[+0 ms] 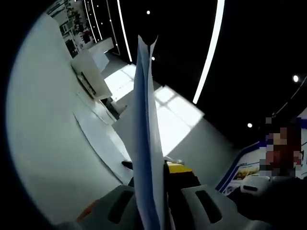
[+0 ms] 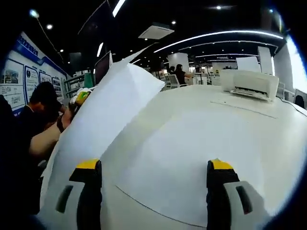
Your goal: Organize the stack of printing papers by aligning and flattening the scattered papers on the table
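Observation:
A stack of white printing papers [image 1: 144, 120] stands edge-on between the jaws of my left gripper [image 1: 153, 166], which is shut on its lower edge. In the right gripper view the same papers [image 2: 105, 115] rise tilted off the white table [image 2: 201, 103] at the left, with the left gripper [image 2: 81, 98] behind their far edge. My right gripper [image 2: 154, 165] is open, its two yellow-tipped jaws wide apart above a single sheet [image 2: 182, 167] lying flat on the table.
A white printer [image 2: 254, 84] stands at the table's far right, and the printer [image 1: 91, 72] also sits beyond loose flat sheets [image 1: 100, 139]. A person's arm [image 2: 45, 139] reaches in beside the lifted papers. More people stand in the background.

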Tool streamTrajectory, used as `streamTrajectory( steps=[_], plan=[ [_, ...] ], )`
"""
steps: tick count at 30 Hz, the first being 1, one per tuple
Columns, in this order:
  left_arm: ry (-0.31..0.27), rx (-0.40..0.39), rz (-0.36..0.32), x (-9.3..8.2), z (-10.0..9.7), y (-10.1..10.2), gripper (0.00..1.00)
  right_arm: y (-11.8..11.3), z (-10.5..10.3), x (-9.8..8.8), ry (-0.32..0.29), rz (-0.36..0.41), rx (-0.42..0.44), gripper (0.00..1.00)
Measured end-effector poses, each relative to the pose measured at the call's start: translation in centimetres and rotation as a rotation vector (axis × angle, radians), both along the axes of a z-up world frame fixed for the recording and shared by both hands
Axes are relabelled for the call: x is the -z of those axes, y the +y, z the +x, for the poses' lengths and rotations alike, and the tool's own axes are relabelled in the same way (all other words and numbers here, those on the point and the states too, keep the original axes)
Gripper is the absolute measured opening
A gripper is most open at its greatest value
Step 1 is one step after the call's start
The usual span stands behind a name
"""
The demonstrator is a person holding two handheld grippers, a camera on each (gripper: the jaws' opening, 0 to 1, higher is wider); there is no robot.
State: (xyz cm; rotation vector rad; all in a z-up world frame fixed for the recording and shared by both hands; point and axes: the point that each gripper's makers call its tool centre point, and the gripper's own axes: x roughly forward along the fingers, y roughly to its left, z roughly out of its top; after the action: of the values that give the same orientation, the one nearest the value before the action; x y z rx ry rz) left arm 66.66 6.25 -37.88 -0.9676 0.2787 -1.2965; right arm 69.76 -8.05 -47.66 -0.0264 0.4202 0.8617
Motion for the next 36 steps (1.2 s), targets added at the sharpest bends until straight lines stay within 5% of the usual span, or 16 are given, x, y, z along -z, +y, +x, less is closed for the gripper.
streamTrajectory(
  steps=[5, 12, 14, 20, 29, 36],
  plan=[
    [-0.001, 0.0, 0.001, 0.1, 0.1, 0.1, 0.06, -0.6, -0.1, 0.0, -0.005, 0.003, -0.001, 0.9],
    [0.0, -0.001, 0.002, 0.2, 0.4, 0.3, 0.06, -0.9, -0.4, 1.2, -0.087, -0.137, -0.051, 0.9],
    [0.0, -0.001, 0.002, 0.2, 0.4, 0.3, 0.06, -1.1, -0.1, 1.3, -0.083, -0.121, -0.036, 0.89],
    [-0.001, -0.001, 0.003, 0.1, 0.3, 0.3, 0.06, -2.6, 1.4, 1.4, -0.079, -0.102, 0.039, 0.65],
    [-0.002, -0.001, 0.003, 0.1, 0.1, 0.1, 0.06, -3.1, 2.1, 1.3, -0.085, -0.103, 0.076, 0.56],
    [0.0, -0.001, 0.002, 0.1, 0.2, 0.1, 0.06, -4.0, 2.4, 1.1, -0.074, -0.104, 0.108, 0.37]
  ],
)
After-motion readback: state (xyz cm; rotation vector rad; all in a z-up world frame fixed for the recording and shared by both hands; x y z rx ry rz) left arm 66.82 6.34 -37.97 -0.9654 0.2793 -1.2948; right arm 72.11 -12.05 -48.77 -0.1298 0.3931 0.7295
